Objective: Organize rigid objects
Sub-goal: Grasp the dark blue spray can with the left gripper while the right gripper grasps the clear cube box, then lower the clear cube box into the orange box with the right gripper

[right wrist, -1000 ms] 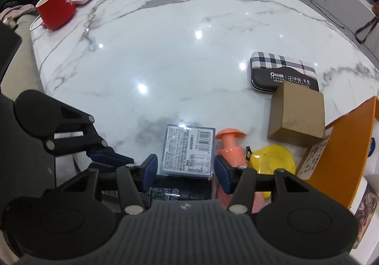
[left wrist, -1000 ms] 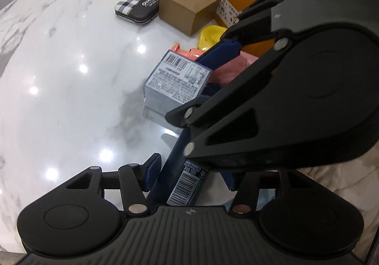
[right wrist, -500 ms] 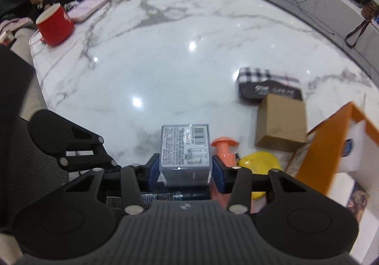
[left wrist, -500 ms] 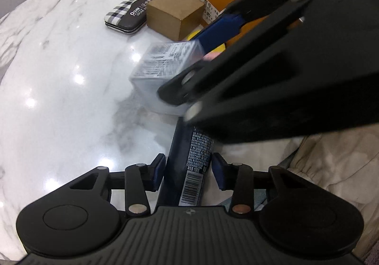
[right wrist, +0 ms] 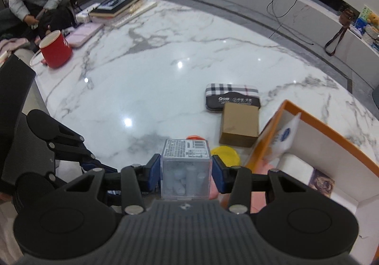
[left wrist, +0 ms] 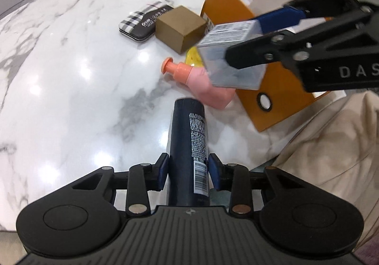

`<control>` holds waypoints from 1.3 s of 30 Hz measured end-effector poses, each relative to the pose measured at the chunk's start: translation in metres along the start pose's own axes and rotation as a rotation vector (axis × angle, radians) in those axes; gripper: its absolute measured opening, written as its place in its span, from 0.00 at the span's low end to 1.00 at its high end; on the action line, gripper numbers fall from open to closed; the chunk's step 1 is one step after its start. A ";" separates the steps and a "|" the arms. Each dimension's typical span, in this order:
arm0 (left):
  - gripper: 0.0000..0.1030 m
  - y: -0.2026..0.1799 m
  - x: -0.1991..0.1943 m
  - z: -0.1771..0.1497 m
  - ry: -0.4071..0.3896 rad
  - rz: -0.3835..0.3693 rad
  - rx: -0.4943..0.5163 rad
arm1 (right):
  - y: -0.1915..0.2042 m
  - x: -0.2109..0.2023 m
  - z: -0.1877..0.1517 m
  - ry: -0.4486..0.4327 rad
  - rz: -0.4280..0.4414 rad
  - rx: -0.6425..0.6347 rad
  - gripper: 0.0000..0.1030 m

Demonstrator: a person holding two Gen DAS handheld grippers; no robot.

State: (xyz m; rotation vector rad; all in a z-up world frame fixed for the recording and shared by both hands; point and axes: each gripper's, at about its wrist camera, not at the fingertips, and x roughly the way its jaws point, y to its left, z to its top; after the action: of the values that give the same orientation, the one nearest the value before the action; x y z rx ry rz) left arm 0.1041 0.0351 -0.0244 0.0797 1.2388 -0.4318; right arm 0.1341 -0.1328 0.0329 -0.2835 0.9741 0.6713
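Observation:
My left gripper [left wrist: 188,171] is shut on a dark blue bottle [left wrist: 189,137] that points forward over the marble table's near edge. My right gripper [right wrist: 186,170] is shut on a clear plastic box [right wrist: 186,170] with a barcode label and holds it in the air; the box also shows in the left wrist view [left wrist: 231,54], above a pink pump bottle [left wrist: 201,80] and beside the open orange box [left wrist: 272,89]. The orange box [right wrist: 315,146] sits right of the right gripper.
A brown cardboard box [right wrist: 239,126], a plaid case [right wrist: 233,96] and a yellow lid [right wrist: 225,153] lie on the marble table [right wrist: 154,80]. A red cup [right wrist: 55,51], books and a seated person are at the far left. Beige cloth [left wrist: 331,146] lies off the table's edge.
My right gripper closed on the clear plastic box and lifted it off the table, up toward the orange box. My left gripper closed on the dark blue bottle and raised it.

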 end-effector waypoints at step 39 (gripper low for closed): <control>0.42 -0.009 0.055 0.027 0.176 0.257 0.053 | -0.157 0.007 -0.093 0.066 -0.209 0.459 0.44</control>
State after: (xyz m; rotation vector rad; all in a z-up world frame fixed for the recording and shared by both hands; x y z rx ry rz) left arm 0.1388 0.0042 -0.0649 0.3242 1.3689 -0.2376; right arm 0.1752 -0.2974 -0.0347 -0.0006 1.1145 0.2369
